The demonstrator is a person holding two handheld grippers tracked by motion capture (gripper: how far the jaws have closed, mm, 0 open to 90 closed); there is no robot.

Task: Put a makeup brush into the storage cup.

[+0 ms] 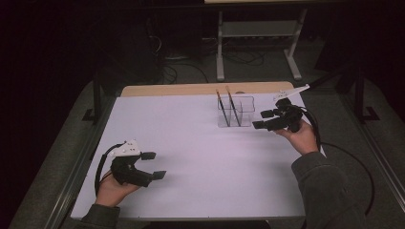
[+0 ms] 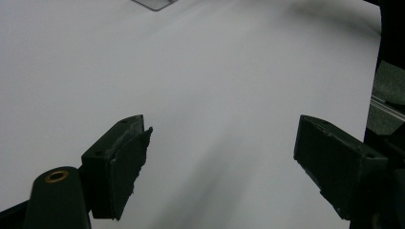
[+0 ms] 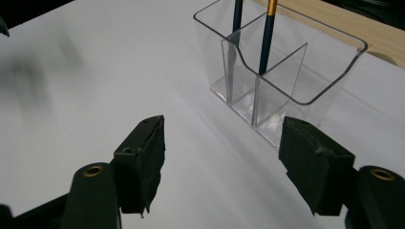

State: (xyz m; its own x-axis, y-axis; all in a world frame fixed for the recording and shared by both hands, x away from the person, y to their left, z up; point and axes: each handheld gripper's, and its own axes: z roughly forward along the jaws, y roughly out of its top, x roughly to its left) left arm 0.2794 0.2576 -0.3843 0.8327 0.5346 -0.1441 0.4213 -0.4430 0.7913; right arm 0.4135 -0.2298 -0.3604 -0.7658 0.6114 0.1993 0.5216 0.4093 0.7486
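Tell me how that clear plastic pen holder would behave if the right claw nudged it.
The holder looks thin-walled and nearly empty, so it is probably light and would slide on the smooth white table. The two pencils lean tall above its rim, so a high push might tip it.

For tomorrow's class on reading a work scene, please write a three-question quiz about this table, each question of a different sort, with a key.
1. True or false: two pencils stand in the clear holder.
2. Which tool is nearer the clear holder? A) left tool B) right tool
3. Fill in: both tools are ____, with nothing between their jaws.

Key
1. True. Two thin pencils lean in the divided holder at the far side of the white table.
2. B. The right tool sits just beside the holder; the left tool is near the table's front left.
3. Open.
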